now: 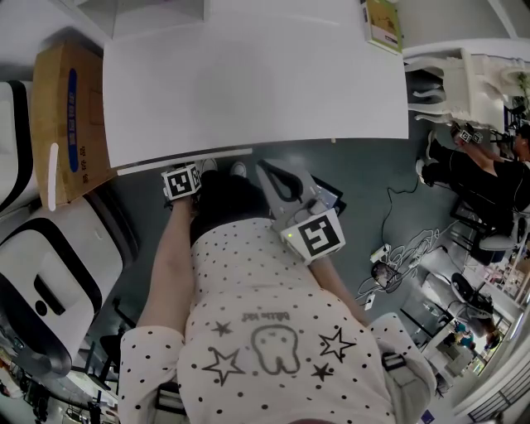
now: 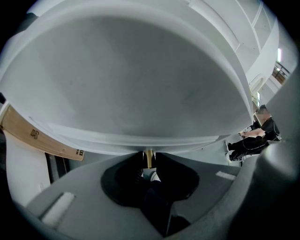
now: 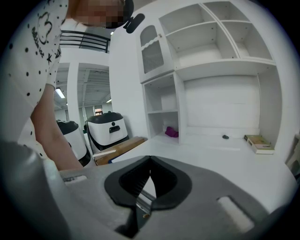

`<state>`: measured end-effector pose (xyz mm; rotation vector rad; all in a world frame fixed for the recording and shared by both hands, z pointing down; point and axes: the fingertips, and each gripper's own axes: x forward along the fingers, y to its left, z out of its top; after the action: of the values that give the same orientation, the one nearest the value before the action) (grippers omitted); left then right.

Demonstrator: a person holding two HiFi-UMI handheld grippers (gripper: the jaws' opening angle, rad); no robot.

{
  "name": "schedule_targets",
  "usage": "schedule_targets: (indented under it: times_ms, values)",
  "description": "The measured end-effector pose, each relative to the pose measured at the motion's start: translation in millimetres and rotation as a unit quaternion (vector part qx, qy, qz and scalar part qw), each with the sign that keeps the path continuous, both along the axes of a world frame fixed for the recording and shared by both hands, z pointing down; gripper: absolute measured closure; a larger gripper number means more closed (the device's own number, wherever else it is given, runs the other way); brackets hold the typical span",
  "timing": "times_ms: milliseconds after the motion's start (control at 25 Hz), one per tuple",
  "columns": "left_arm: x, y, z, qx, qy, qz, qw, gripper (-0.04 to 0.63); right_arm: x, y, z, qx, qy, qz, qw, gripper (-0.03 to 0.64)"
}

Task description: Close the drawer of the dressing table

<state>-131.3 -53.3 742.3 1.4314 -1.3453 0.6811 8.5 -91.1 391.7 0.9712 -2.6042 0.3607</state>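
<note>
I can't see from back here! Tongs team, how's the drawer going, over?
Left tongs shut on the gold knob. Right tongs shut, empty. Drawer looks almost in. Nothing seen blocking it.

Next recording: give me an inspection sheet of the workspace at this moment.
Surface: white dressing table top, mostly bare.
Job's things: gold drawer handle just under the table's front edge; how far the drawer is in cannot be told.
Clutter: book, purple item in a shelf, small dark item.
Grippers: left gripper closed on the handle; right gripper shut, empty.
Cables: loose cables on the floor.
Surroundings: cardboard box, white-and-black machines, another person.
</note>
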Motion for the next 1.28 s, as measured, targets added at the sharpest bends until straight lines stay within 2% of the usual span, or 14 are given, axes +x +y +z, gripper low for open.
schedule_targets:
  times_ms: [1280]
  values:
    - [-2.9, -14.5, -0.4, 0.004, 0.003, 0.009, 0.9999, 0.512, -6.1, -8.6, 0.2, 0.005, 0.007, 0.006, 1.000, 0.620]
